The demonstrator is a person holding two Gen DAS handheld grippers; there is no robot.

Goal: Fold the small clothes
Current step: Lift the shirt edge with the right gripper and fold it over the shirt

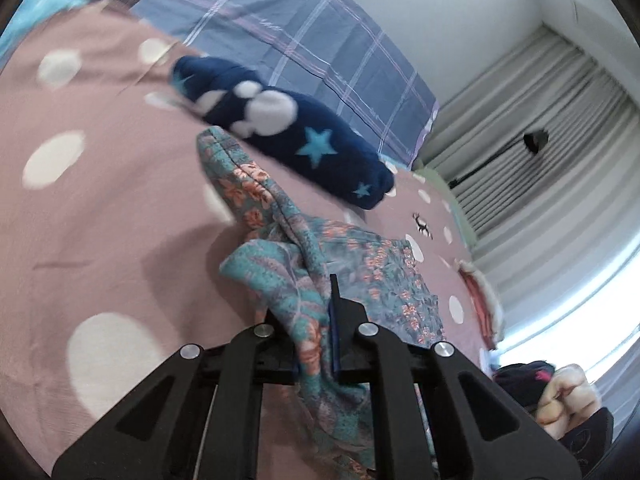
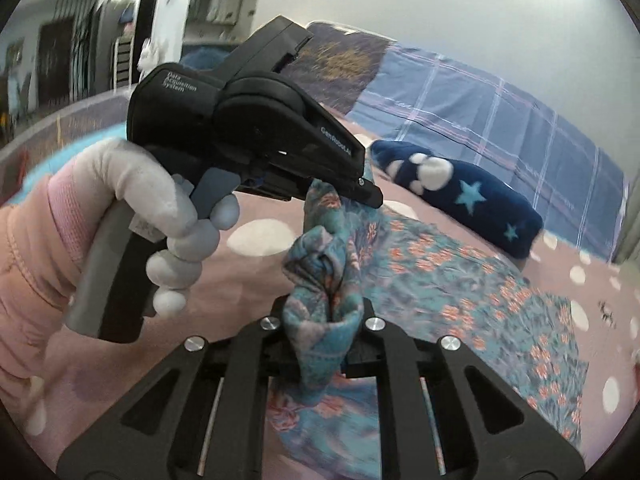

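1. On the bed, the task is judged to be at an early stage: a floral garment (image 2: pixel 460 280) is pinched at two bunched spots and lifted at one end, while the rest of it lies spread on the bedspread (image 1: pixel 100 200); no finished fold is seen in it.
2. The left hand-held gripper (image 1: pixel 320 332) is closed narrowly on a gathered edge of the floral garment, with cloth pressed between its jaws.
3. The right hand-held gripper (image 2: pixel 324 320) is likewise closed on a bunched corner of the same garment, which rises out of its jaws in a crumpled knot.
4. The two gripped spots are held near each other, the left device being carried by a gloved hand (image 2: pixel 176 216) below a pink sleeve (image 2: pixel 28 264).
5. What is left, as a judgement: the cloth has to be straightened, laid over itself and smoothed flat.
6. A navy fleece roll with stars (image 1: pixel 288 128) lies beyond the garment, apart from it; whether it is an already folded piece cannot be told.
7. The surface is a pink bedspread with white dots, with a blue plaid pillow (image 1: pixel 304 40) at its head.
8. Pale walls and grey pleated curtains (image 1: pixel 540 140) with bright daylight beneath are seen around the bed.
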